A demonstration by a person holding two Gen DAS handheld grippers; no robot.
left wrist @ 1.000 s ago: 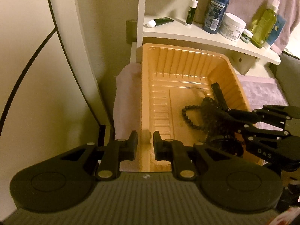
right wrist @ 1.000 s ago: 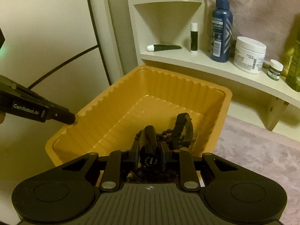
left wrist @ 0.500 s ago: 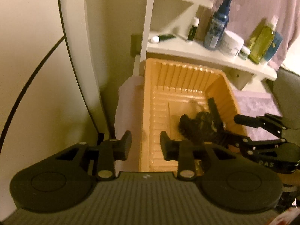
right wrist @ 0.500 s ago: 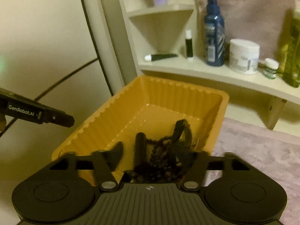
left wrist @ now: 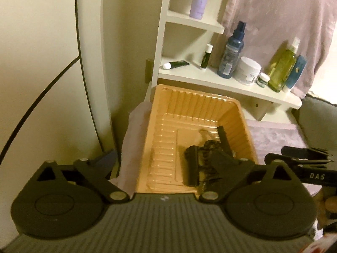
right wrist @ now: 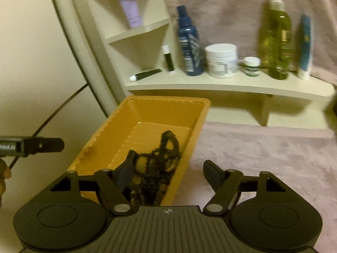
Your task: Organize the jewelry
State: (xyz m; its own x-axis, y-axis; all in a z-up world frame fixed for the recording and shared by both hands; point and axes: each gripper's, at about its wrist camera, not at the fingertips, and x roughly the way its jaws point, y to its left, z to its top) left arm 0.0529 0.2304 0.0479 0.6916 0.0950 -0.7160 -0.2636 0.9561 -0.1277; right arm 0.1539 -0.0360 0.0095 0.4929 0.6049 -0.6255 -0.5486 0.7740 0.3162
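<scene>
The left tool (left wrist: 162,164) stands spread wide with nothing between its fingers, its jaws having just been opening. Ahead of it and a little to its right sits the orange tray (left wrist: 166,135), and the jewelry (left wrist: 207,158) lies heaped in the tray's near right corner, just beyond the tool's right finger and partly hidden behind it.

The right tool (right wrist: 171,174) is also spread, its jaws having just been opening, and it pinches nothing. Its left finger (right wrist: 125,174) hangs over the tray's near end, in front of the dark pile of beads, while its right finger is out over the mauve cloth (right wrist: 263,147) beside the tray. I cannot tell whether that left finger touches the beads.

The pile is a dark tangle; beaded strands and a flat black strap (left wrist: 223,138) can be made out, but perhaps more pieces lie in it, as both views are smeared. The tool bodies cut off the tray's near edge. Beyond the tray a white shelf (right wrist: 221,84) carries bottles and jars.
</scene>
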